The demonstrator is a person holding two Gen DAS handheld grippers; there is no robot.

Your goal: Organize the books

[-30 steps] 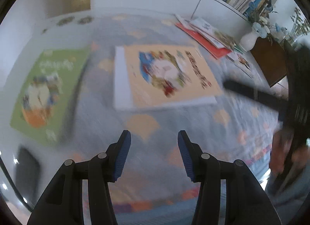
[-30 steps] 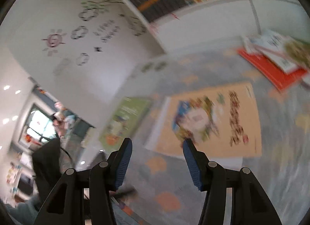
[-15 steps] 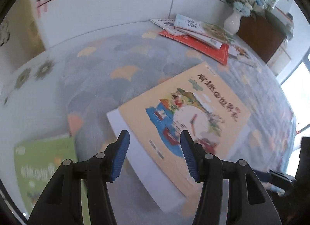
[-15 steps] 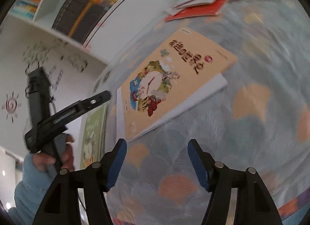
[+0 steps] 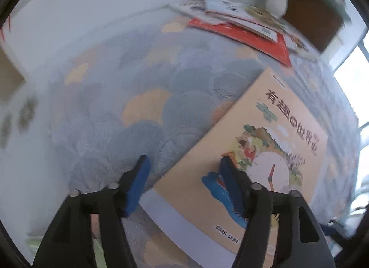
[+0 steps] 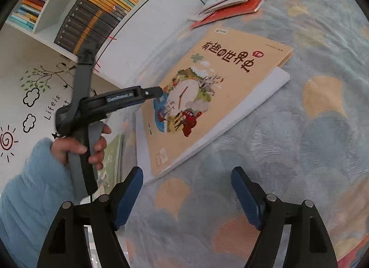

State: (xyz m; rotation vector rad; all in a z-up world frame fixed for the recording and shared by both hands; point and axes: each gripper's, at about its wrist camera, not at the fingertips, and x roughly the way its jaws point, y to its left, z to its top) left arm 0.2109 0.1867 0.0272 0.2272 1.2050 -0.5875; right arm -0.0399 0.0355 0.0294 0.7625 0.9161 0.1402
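Observation:
A tan picture book (image 5: 265, 134) with a clock on its cover lies on a larger white book (image 5: 175, 217) on the patterned rug. My left gripper (image 5: 184, 173) hovers over the tan book's long edge. One blue pad is above the cover, the other above the rug, and its jaws are opening without pressing anything. The right wrist view shows the same tan book (image 6: 219, 78), with the left gripper (image 6: 159, 91) reaching over its far edge, held by a hand (image 6: 78, 145). My right gripper (image 6: 188, 182) is near the book's lower corner, its jaws opening over bare rug.
A loose pile of books on a red one (image 6: 233, 2) lies near the white cabinet at the back. A green book (image 6: 110, 159) lies left of the white book. A filled bookshelf (image 6: 92, 14) stands above the cabinet. A white vase (image 5: 276, 0) and brown furniture (image 5: 318, 21) stand at the far right.
The left gripper swung from over the rug onto the tan book's edge, dropped closer and rolled. The right gripper sank and rolled toward the rug. Both pairs of jaws stand wider.

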